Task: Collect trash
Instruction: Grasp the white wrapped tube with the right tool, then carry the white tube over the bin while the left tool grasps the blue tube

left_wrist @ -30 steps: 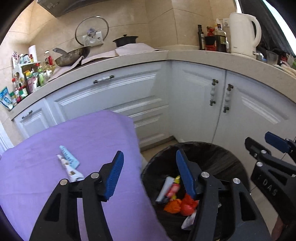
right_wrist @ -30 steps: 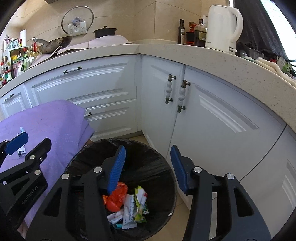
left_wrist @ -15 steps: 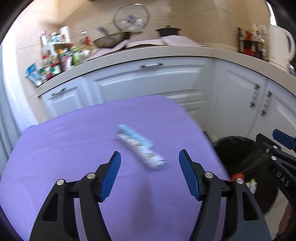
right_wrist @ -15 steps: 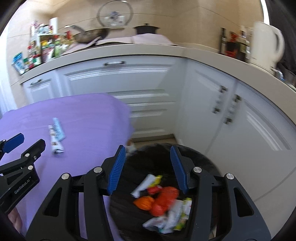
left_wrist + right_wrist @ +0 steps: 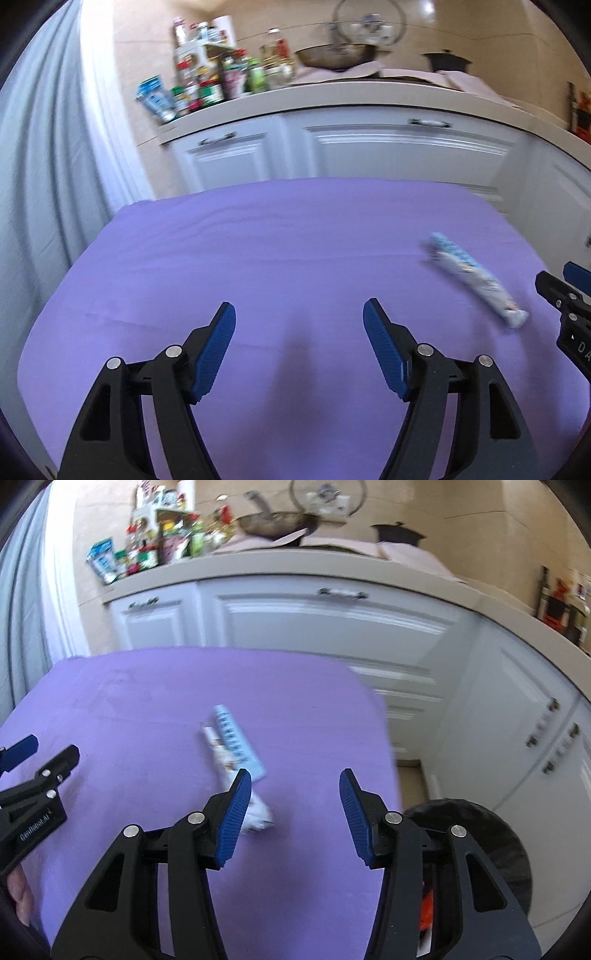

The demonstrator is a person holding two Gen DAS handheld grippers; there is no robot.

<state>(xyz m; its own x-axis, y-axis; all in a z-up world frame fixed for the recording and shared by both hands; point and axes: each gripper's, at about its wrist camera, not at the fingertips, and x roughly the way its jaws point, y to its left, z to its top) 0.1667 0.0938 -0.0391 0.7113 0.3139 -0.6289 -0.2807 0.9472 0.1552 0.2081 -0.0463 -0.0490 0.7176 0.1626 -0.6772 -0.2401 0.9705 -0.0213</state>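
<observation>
**A:** Left wrist view first. Left gripper (image 5: 299,314) has swung off the bin, now over the purple cloth (image 5: 258,251); jaws spread wide, nothing btwn them. A sec ago it was looking down into the black bag.

**B:** So prev drop is done, back for more?

**A:** Looks that way to me. Two wrappers (image 5: 476,280) lie side by side on the cloth, off to its right, well apart from its fingers. Right gripper's tip pokes in at the frame edge, near the wrappers.

**B:** Room to move?

**A:** Plenty. Cloth is bare in front of the left tool; far edge of the cloth stops short of the white cabinets (image 5: 388,147).

**B:** Right wrist view?

**A:** Right gripper (image 5: 291,805) also came back over the table, jaws wide apart, empty. Pale blue wrapper (image 5: 236,742) and white wrapper (image 5: 221,753) touch each other; the white one's near end runs under/behind the left-hand finger. Blurry, so can't tell if there's contact.

**B:** Bin?

**A:** Trash bin (image 5: 480,823) sits just past the cloth's right edge, low, w/ sth orange inside. Short carry, I'd say, but wrappers are flat + thin, so pinching one off cloth could snag fabric.
</observation>
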